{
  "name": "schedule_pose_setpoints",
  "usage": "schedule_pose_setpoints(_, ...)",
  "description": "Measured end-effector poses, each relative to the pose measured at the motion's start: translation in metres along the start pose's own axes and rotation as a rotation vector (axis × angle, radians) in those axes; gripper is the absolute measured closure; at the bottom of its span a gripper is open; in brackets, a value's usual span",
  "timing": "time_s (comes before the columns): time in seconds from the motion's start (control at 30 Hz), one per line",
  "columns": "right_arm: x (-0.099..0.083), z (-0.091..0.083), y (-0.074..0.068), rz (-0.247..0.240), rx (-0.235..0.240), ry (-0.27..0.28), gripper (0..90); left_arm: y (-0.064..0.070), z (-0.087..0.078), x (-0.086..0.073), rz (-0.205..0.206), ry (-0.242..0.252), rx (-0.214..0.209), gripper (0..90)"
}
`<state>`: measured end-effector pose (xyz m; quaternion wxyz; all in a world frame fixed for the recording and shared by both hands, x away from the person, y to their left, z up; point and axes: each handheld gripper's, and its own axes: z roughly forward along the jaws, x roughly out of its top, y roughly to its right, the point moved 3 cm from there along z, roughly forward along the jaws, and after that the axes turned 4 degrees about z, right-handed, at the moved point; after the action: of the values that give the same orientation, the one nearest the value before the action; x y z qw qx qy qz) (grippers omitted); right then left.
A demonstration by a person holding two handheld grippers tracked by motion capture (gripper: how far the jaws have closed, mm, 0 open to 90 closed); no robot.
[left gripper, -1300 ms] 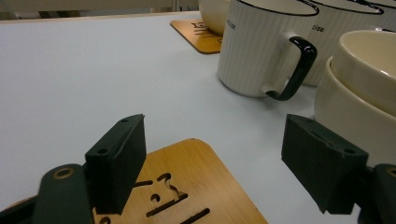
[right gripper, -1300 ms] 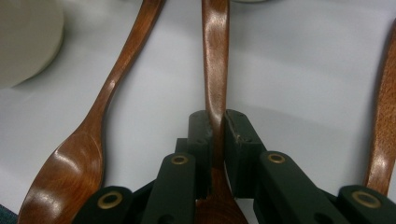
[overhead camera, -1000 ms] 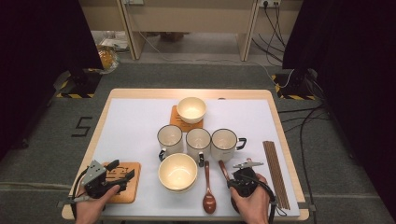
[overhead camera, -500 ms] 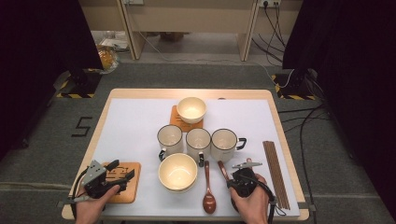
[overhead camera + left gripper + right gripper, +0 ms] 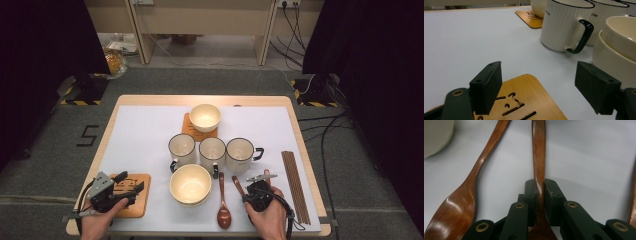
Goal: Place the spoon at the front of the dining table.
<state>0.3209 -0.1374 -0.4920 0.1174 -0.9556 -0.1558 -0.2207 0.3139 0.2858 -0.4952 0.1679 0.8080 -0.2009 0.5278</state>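
Right gripper (image 5: 539, 187) clamped on a spoon (image 5: 538, 157) handle near the tabletop's front edge. Left gripper (image 5: 537, 87) gapes wide over the coaster (image 5: 524, 105), front-left corner.

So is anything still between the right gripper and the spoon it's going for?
No. The right gripper already has its jaws shut on the handle of the spoon, with nothing between pads and wood. A second spoon lies close beside it on the table, apart from the jaws.
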Motion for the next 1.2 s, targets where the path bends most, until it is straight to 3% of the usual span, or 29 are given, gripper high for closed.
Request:
schedule_pose_setpoints(0.37, -0.002, -0.002, -0.0018, -0.035, -0.005, -0.023, 74.0, -0.0001, -0.0004, 0.0, -0.003, 0.003, 0.0, 21.5)
schedule_pose_setpoints(0.83, -0.0017, -0.0017, -0.0025, -0.064, -0.042, -0.039, 81.5, 0.0013, 0.001, -0.0001, 0.0, 0.0, -0.003, 21.6)
schedule_pose_setpoints(1.2, -0.0028, -0.0043, -0.0034, -0.086, 0.0, -0.027, 81.8, 0.0002, 0.0003, -0.0002, 0.001, -0.003, 0.001, 21.6)
